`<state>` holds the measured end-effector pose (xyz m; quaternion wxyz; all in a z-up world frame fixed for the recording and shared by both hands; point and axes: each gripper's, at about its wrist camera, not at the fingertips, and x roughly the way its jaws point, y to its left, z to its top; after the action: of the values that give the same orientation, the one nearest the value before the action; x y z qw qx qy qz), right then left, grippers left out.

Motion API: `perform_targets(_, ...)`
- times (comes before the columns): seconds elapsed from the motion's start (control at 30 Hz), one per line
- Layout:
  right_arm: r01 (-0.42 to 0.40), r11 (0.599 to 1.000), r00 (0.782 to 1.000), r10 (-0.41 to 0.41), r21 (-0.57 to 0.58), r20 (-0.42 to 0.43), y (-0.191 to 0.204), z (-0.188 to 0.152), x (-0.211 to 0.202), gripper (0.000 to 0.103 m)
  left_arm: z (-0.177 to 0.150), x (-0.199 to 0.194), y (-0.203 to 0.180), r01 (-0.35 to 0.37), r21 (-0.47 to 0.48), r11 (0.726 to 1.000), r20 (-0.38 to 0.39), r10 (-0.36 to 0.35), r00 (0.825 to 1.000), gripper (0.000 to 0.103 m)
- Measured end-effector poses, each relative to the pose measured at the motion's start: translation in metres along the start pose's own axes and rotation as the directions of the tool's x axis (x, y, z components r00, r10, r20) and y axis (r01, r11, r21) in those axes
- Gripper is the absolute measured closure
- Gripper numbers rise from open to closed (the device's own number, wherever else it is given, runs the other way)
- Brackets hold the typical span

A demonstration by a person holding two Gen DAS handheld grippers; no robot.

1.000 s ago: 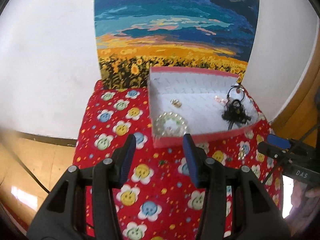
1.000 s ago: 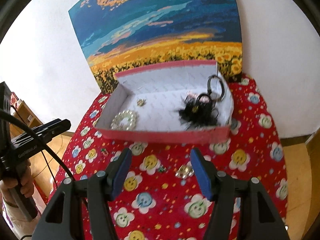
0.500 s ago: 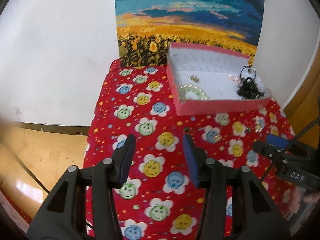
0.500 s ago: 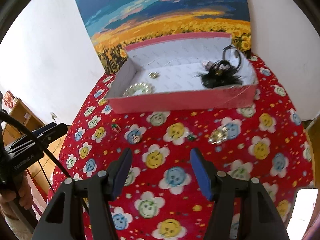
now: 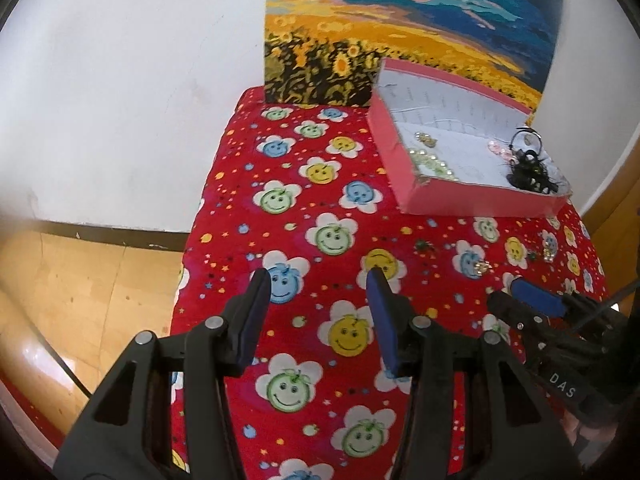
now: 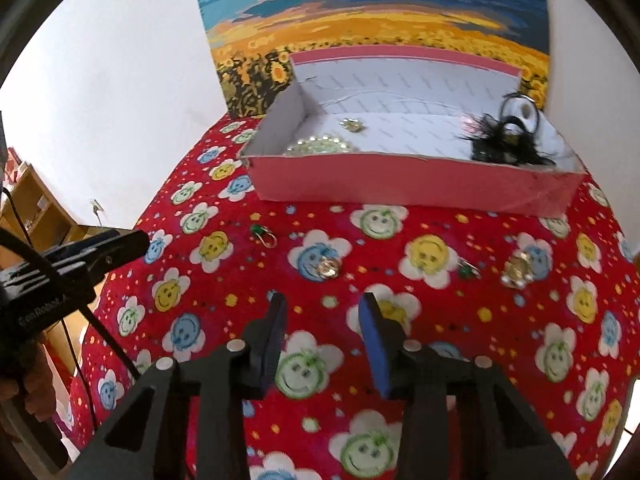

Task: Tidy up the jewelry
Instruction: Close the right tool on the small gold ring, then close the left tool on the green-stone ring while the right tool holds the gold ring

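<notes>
I hold both tongs empty above the red cloth (image 6: 460,320), short of the loose jewelry. My right tongs (image 6: 322,312) have just been narrowing, nothing between the jaws yet; I judge that suits a small piece, likely the round brooch (image 6: 329,268) just ahead. My left tongs (image 5: 318,286) stand apart, idle. The pink box (image 6: 400,184) sits at the back near the painting (image 6: 372,12), its long side running across my view, already holding a pearl bracelet (image 6: 320,147) and a black feathery piece (image 6: 504,142).

"DAS" on the right claw (image 5: 536,300) body, "GenRobot.A", end cut off, on the left claw (image 6: 108,246) body
</notes>
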<state>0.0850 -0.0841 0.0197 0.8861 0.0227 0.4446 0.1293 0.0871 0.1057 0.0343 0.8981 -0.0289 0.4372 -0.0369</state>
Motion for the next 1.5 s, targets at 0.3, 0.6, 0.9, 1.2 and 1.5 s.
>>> perform_targets(0.3, 0.042, 0.997, 0.999, -0.041, -0.070, 0.016, 0.011, 0.010, 0.020, 0.070, -0.002, 0.010, 0.012, 0.030, -0.021, 0.999, -0.007, -0.030, 1.000, 0.061)
perform_targets(0.6, 0.079, 0.993, 0.997, -0.077, -0.086, 0.027, 0.014, 0.013, 0.029, 0.074, 0.000, 0.012, 0.012, 0.049, -0.008, 0.999, -0.003, -0.049, 0.999, 0.060)
perform_targets(0.9, 0.090, 0.990, 0.996, -0.088, -0.105, 0.023, 0.016, 0.013, 0.030, 0.086, 0.000, 0.013, 0.012, 0.046, -0.020, 0.999, -0.023, -0.046, 0.999, 0.060)
perform_targets(1.2, 0.005, 0.998, 1.000, -0.004, -0.057, 0.012, 0.001, 0.011, 0.003, 0.087, 0.005, 0.004, 0.004, 0.036, -0.026, 0.999, -0.003, -0.036, 0.999, 0.060)
perform_targets(1.5, -0.022, 1.000, 0.999, 0.022, 0.006, 0.049, -0.036, 0.006, -0.036, 0.087, 0.012, 0.014, -0.026, 0.056, -0.065, 0.996, -0.015, -0.057, 0.998, 0.058)
